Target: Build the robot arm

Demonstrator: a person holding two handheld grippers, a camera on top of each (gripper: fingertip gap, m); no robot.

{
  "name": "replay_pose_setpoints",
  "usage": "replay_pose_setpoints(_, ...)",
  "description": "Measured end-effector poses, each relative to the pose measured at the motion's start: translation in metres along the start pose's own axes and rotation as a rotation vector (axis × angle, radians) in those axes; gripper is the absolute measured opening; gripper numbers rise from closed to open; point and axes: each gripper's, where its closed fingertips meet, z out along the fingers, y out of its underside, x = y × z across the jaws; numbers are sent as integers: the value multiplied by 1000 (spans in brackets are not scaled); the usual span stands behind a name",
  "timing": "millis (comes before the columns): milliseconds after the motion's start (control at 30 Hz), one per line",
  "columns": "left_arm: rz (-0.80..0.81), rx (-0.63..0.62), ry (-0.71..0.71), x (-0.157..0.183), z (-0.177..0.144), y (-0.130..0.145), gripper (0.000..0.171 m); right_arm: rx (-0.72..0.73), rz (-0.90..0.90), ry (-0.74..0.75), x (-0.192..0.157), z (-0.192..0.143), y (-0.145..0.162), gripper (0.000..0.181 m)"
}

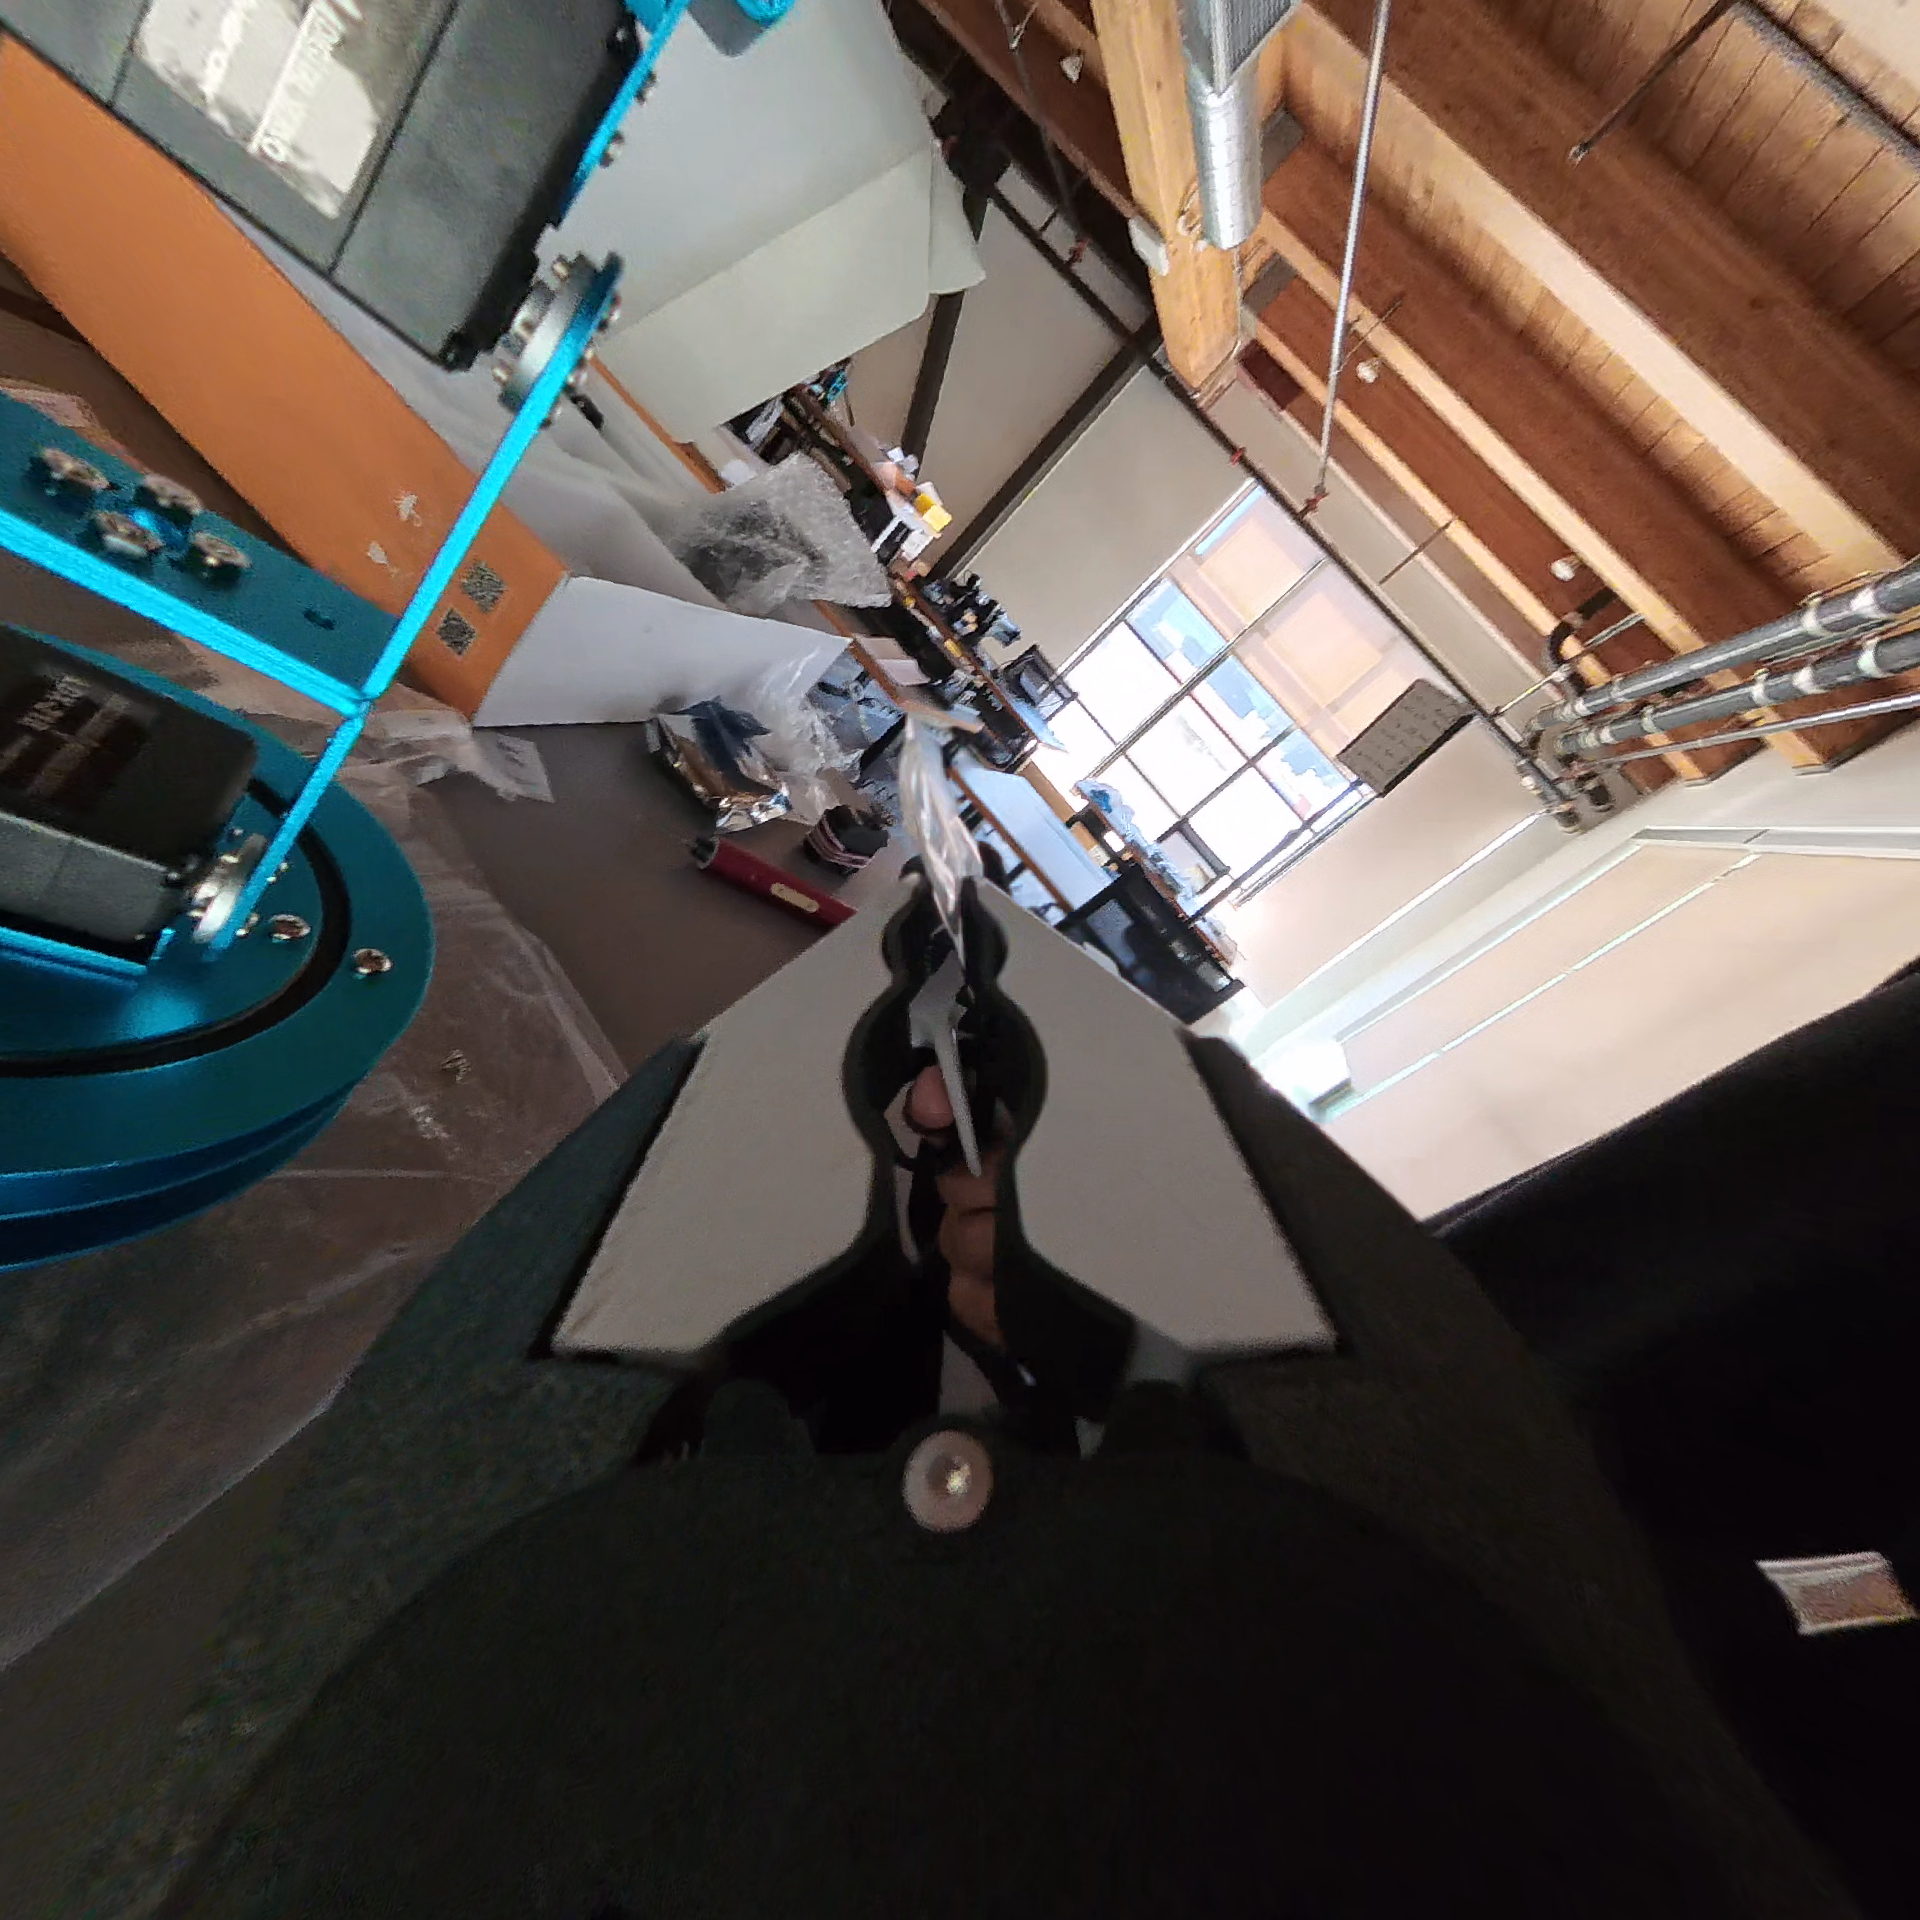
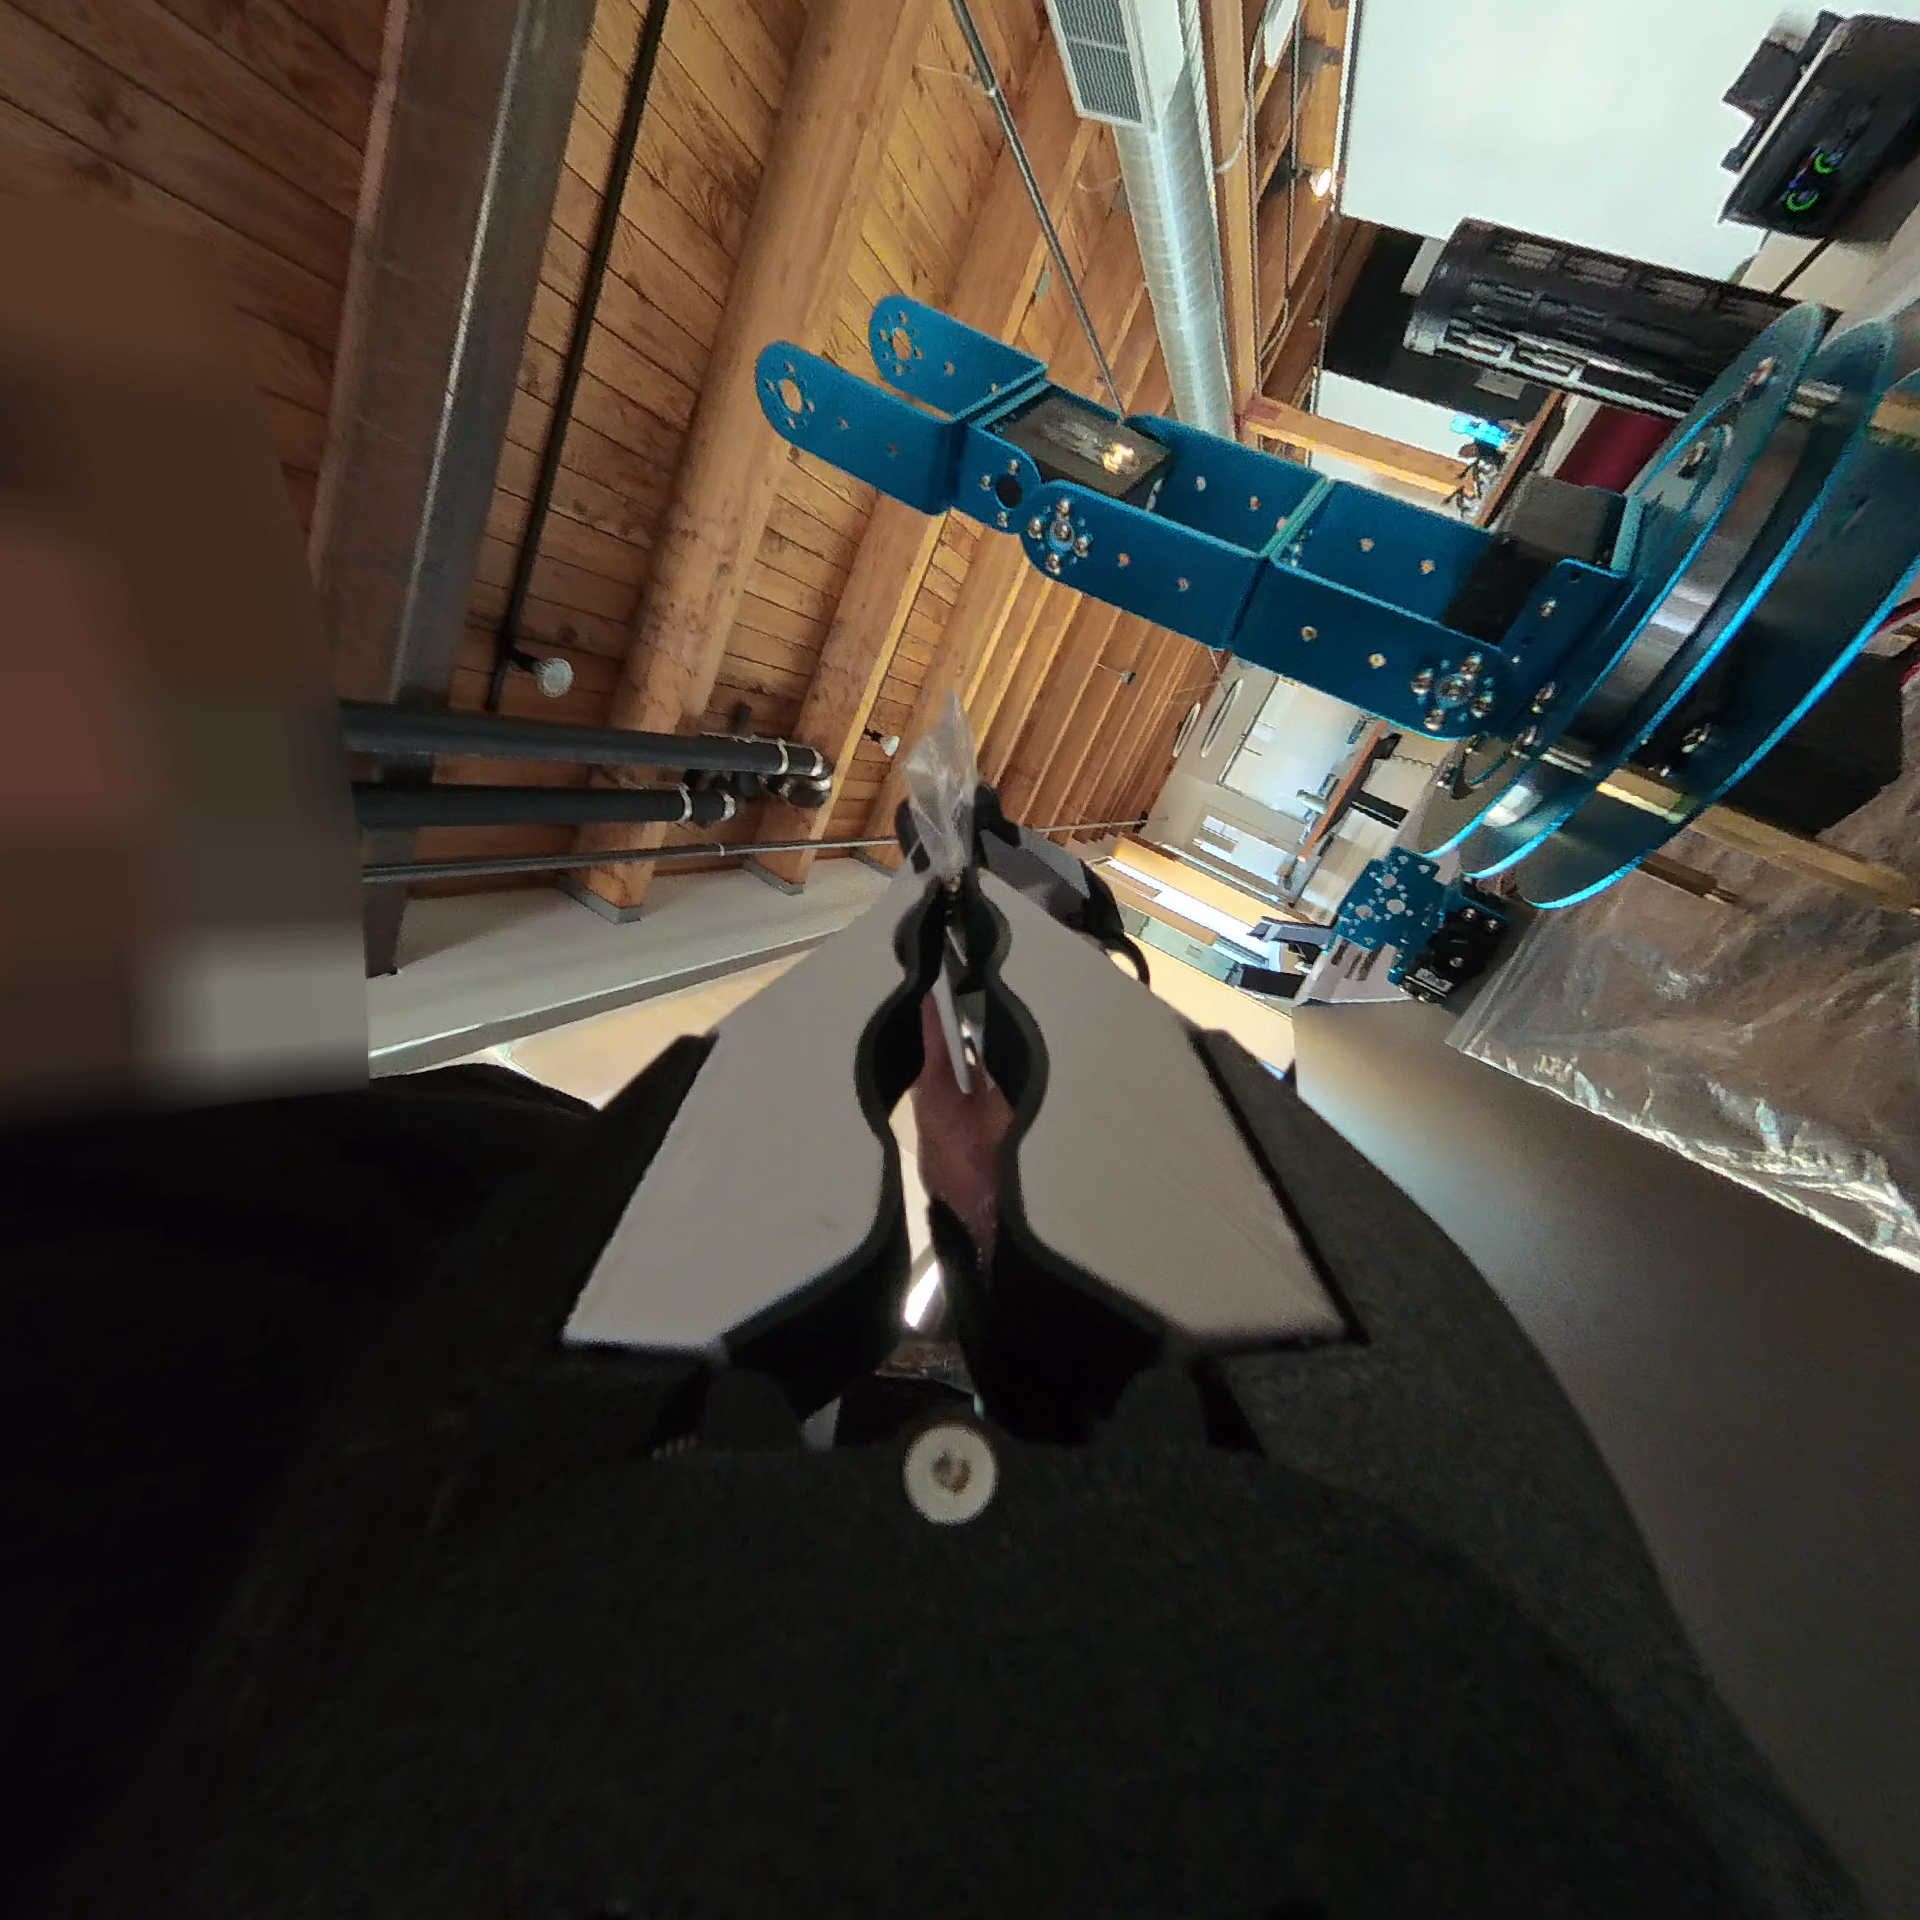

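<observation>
Both grippers are tipped upward toward the wooden ceiling. The left gripper (image 1: 940, 914) pinches a small clear plastic bag (image 1: 935, 821) at its tips; the right gripper (image 2: 951, 883) pinches the same bag (image 2: 940, 795). A blue robot arm (image 2: 1195, 530) stands to the right.

Small clear plastic bag (image 1: 940, 821) (image 2: 940, 795), crumpled, was pinched at opposite edges between shut tips of left gripper (image 1: 935, 914) and right gripper (image 2: 951, 883), held aloft.
</observation>
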Motion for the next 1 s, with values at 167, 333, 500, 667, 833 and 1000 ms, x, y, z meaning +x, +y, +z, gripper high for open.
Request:
replay_pose_setpoints(167,21,-18,14,4,-1,-1,0,-18,-10,15,3,1,2,2)
replay_pose_setpoints(333,114,-184,18,10,-4,14,0,-178,-332,131,2,-12,-8,28)
replay_pose_setpoints(500,300,-444,28,12,-11,46,0,-673,-655,148,-6,-13,26,24)
replay_pose_setpoints(667,333,-489,102,25,-13,56,0,-759,-611,100,-8,-11,34,21)
replay_pose_setpoints(833,338,-488,113,31,-13,63,0,-734,-512,37,-14,-11,38,24)
replay_pose_setpoints(1000,312,-496,127,35,-12,71,0,-780,-524,2,-17,-12,52,4)
